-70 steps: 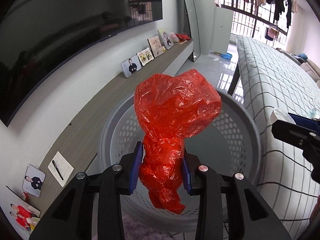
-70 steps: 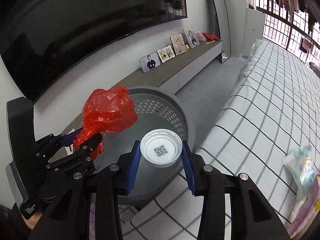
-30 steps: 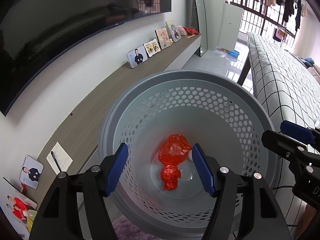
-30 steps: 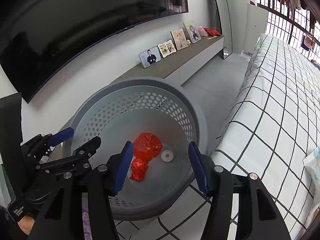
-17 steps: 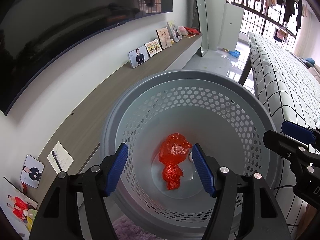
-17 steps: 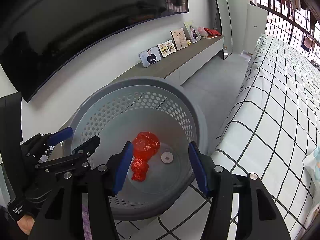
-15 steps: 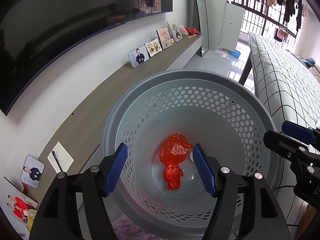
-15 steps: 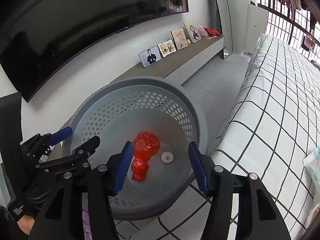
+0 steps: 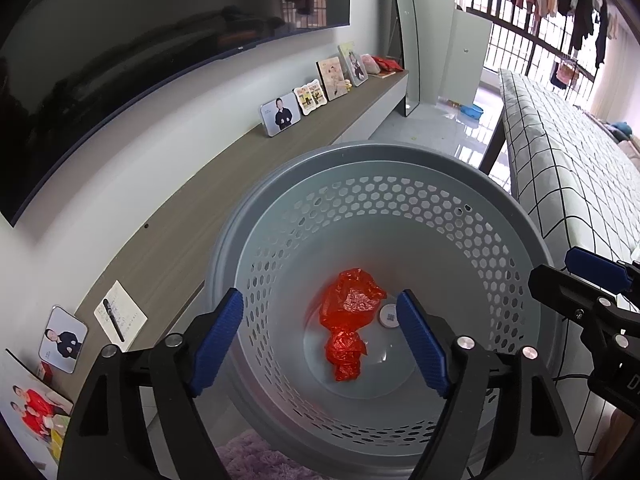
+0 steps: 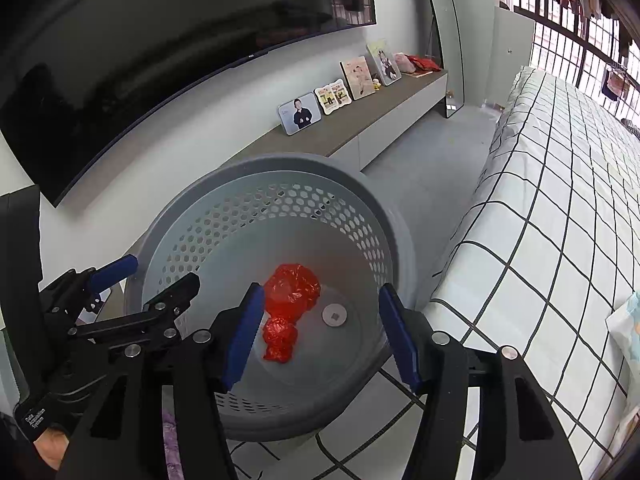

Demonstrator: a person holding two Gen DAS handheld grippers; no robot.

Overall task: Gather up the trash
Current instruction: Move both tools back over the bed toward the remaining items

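A crumpled red plastic bag [image 9: 348, 322] lies on the bottom of the grey perforated basket [image 9: 440, 168]. A small white round lid [image 9: 388, 315] lies beside it on the right. Both also show in the right wrist view: the bag [image 10: 290, 308], the lid [image 10: 335, 315], the basket [image 10: 280, 164]. My left gripper [image 9: 320, 340] is open and empty above the basket's near rim. My right gripper [image 10: 322, 338] is open and empty above the basket, at its right side. The left gripper also shows in the right wrist view [image 10: 152, 276].
A low wooden shelf [image 9: 224, 184] with photo frames [image 9: 281, 113] runs along the wall under a dark TV [image 9: 120, 60]. A bed with a checked cover [image 10: 560, 220] is right of the basket. A wrapper [image 10: 628, 328] lies on the bed.
Both grippers let go: the red bag and the white lid fell into the basket, and both jaws stand open. In the last half second almost nothing has moved.
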